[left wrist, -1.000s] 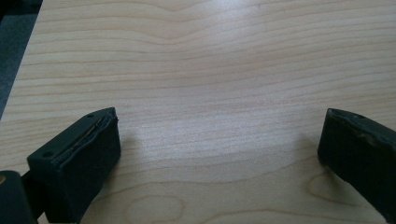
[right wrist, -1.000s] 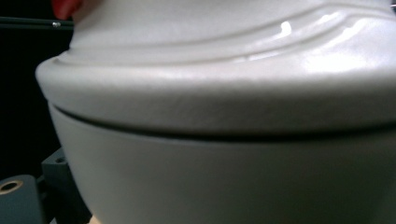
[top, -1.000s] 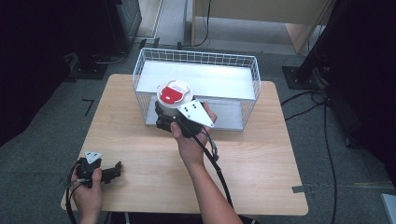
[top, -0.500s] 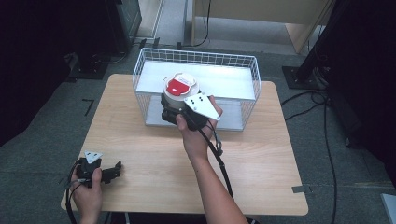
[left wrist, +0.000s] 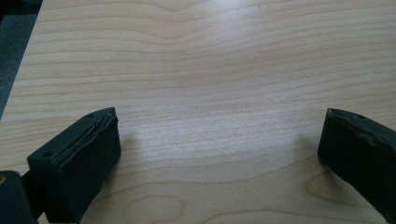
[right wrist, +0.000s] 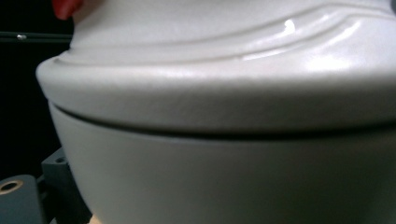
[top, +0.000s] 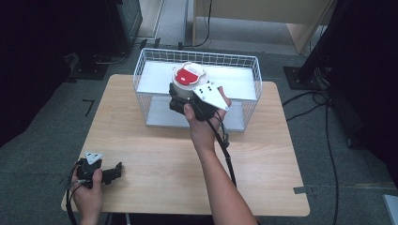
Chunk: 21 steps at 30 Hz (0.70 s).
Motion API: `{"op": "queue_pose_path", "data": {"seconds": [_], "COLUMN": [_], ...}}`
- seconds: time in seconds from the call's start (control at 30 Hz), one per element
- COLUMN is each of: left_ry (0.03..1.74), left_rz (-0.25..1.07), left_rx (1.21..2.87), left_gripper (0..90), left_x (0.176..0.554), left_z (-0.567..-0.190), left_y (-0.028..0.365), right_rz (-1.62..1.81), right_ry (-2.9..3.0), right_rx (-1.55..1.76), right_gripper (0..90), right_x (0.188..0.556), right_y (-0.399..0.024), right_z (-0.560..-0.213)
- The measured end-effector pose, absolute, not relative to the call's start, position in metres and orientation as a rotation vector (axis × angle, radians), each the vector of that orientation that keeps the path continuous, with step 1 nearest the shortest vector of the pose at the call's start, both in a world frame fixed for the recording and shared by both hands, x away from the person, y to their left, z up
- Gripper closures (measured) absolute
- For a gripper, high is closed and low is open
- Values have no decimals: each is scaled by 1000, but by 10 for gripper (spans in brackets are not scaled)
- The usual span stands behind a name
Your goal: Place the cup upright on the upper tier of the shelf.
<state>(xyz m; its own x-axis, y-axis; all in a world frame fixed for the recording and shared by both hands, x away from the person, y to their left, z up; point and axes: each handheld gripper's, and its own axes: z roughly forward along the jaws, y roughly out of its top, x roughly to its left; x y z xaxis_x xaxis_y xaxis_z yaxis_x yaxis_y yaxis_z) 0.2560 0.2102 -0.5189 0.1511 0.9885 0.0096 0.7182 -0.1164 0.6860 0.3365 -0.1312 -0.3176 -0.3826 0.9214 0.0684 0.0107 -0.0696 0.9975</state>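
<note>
Right gripper (top: 180, 101) is pinching one white red-lidded container (top: 187, 79) over one wire basket (top: 248, 70); left gripper (top: 115, 171), jaws spread, is resting on the wooden table (top: 155, 145)

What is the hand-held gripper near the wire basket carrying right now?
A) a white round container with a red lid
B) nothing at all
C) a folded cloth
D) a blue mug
A: in the high view the right gripper holds a white round container with a red top, at the front wall of the wire basket; its own view shows the white body close up.
</note>
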Motion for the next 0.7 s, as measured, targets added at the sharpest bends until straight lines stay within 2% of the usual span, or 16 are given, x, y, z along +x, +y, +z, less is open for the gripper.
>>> {"op": "queue_pose_path", "data": {"seconds": [0.7], "left_ry": [1622], "left_rz": [656], "left_rx": [1895], "left_gripper": [0], "left_x": [256], "left_z": [-519], "left_y": [210], "right_rz": [1483], "right_ry": [1436], "right_rx": [1068], "right_gripper": [49], "right_x": [368], "right_y": [-143], "right_z": [-304]}}
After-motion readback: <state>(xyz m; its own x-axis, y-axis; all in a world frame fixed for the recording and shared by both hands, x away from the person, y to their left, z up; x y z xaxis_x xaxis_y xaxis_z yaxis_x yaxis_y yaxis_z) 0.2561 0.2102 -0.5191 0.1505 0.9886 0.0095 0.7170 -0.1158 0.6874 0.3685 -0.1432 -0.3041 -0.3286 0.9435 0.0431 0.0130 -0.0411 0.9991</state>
